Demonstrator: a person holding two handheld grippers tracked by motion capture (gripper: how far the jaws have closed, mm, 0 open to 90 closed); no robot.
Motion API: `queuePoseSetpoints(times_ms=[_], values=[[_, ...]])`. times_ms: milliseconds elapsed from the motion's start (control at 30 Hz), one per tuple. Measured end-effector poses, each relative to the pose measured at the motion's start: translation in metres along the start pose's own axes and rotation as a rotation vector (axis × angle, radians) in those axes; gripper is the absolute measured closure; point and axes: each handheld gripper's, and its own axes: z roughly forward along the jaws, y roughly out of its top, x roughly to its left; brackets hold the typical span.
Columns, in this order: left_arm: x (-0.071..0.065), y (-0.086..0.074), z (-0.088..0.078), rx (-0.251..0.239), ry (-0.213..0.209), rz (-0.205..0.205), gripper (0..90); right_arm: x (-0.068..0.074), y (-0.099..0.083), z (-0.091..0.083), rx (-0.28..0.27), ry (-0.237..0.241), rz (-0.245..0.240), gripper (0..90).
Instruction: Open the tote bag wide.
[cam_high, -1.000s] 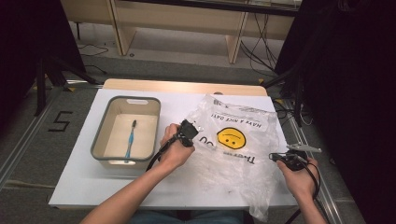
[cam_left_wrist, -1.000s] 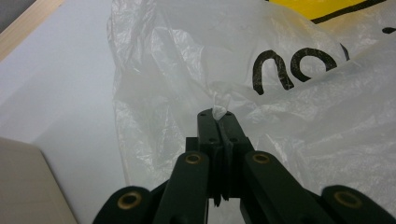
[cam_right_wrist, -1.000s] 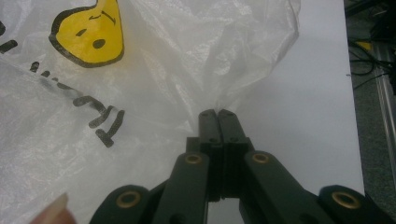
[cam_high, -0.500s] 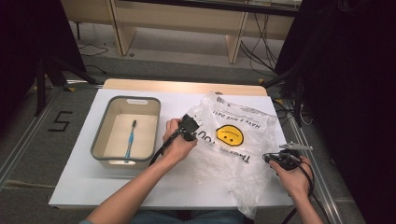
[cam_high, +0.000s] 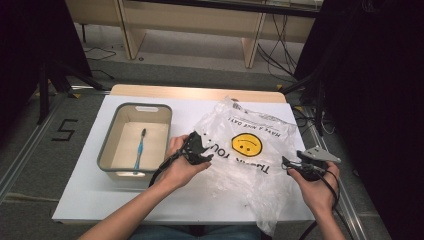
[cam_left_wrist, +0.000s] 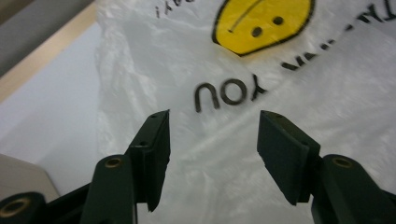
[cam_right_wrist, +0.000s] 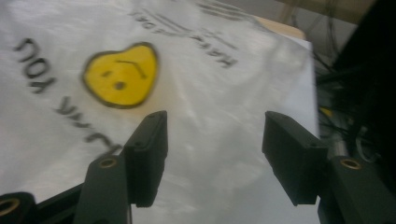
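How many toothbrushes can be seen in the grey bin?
1. A blue toothbrush lies on the floor of the grey bin, left of the plastic bag. Nothing else shows inside.

Crumpled clear plastic bag (cam_high: 250, 155) with yellow smiley face, spread flat on the white table (cam_high: 90, 200), right of centre

A toothbrush (cam_high: 139, 149) lies in the bin (cam_high: 110, 137), left of the plastic bag (cam_high: 250, 165).

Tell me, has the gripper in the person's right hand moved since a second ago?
Yes. The right gripper has slid left, from off the plastic bag onto its right edge, toward the grey bin. Its jaws have just been opening, nothing between them.
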Motion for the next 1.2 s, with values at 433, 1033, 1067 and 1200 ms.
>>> queuePoseSetpoints(times_ms=[433,1033,1067,1200], values=[[-0.032,-0.045,-0.006,0.068,-0.188,0.037,50.7,0.067,0.015,0.037,0.107,0.382,-0.235,43.8],[-0.049,-0.055,0.017,0.115,-0.263,0.044,52.6,0.096,0.009,0.064,0.249,0.516,-0.372,37.6],[-0.049,-0.055,0.017,0.115,-0.263,0.044,61.0,0.096,0.009,0.064,0.249,0.516,-0.372,37.6],[-0.049,-0.055,0.017,0.115,-0.263,0.044,61.0,0.100,0.007,0.078,0.313,0.514,-0.337,76.5]])
